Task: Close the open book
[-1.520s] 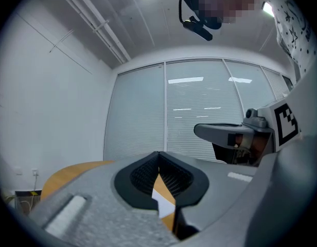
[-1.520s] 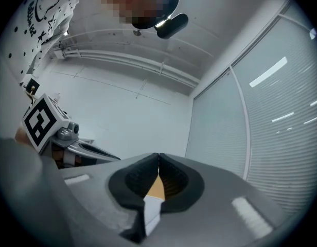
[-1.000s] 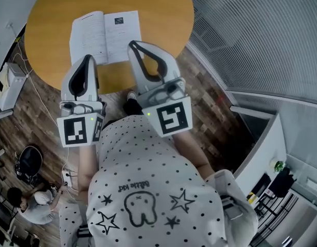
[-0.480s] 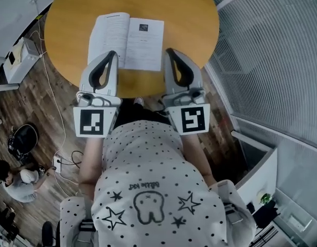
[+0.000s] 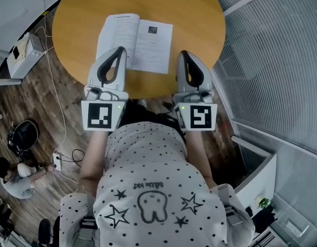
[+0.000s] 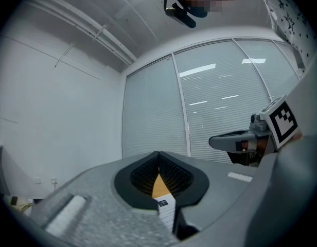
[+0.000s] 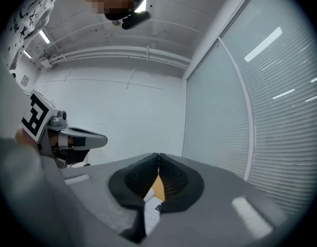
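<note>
Head view first: book open, both grippers closed on nothing

Head view: the open book (image 5: 135, 42) lies flat on the round table (image 5: 81, 14), spine running away from me. The left gripper (image 5: 120, 50) sits over the book's near-left corner. The right gripper (image 5: 182, 53) is just beside its near-right edge. My read: they are staged either side so one can flip a half over. Nothing on the table blocks that. Off the book's left, down on the floor, are a white box (image 5: 18, 55) and a seated person (image 5: 12, 179). Blinds (image 5: 271, 50) are off its right.

Left gripper view: jaws together, nothing pinched. A book page and the tabletop show through the gap below the tips.

Right gripper view: jaws meet too, empty. The book's corner shows below them.
</note>
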Demonstrator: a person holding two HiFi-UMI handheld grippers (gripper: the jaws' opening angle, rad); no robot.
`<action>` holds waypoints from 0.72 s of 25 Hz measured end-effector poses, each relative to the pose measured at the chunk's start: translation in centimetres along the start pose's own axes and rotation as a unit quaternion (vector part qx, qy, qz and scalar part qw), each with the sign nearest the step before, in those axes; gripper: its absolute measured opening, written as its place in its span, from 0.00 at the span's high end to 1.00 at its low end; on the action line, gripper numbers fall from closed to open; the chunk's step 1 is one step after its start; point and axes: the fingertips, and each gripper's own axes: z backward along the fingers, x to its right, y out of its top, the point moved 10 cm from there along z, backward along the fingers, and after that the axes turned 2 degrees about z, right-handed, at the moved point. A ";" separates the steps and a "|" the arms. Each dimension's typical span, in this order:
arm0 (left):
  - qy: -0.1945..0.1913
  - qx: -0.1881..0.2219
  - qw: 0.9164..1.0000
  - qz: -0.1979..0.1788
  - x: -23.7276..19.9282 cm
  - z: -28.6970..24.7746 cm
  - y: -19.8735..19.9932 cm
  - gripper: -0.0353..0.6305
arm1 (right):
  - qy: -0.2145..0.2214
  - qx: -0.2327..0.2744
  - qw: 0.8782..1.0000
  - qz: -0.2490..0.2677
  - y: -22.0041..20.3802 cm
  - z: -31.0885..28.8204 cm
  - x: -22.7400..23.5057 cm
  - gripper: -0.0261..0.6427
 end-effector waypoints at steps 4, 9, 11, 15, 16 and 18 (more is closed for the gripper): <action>0.001 -0.003 1.000 0.003 -1.1 0.6 0.3 0.93 | -0.003 -0.008 1.000 -0.001 0.5 -0.1 -1.3 0.95; -0.002 -0.014 1.000 0.011 -2.6 1.4 0.6 0.93 | -0.002 -0.012 1.000 -0.002 1.5 -0.4 -3.1 0.95; -0.004 -0.014 1.000 0.012 -3.1 1.5 0.8 0.93 | -0.001 -0.013 1.000 -0.002 1.8 -0.7 -3.6 0.95; -0.007 -0.018 1.000 0.014 -3.5 1.5 0.5 0.93 | -0.001 -0.021 1.000 0.000 1.8 -0.9 -4.2 0.95; -0.007 -0.021 1.000 0.016 -3.6 1.5 0.4 0.93 | -0.002 -0.023 1.000 0.000 1.7 -0.9 -4.3 0.95; -0.007 -0.023 1.000 0.020 -3.8 1.4 0.2 0.93 | -0.005 -0.026 1.000 0.001 1.6 -1.0 -4.3 0.95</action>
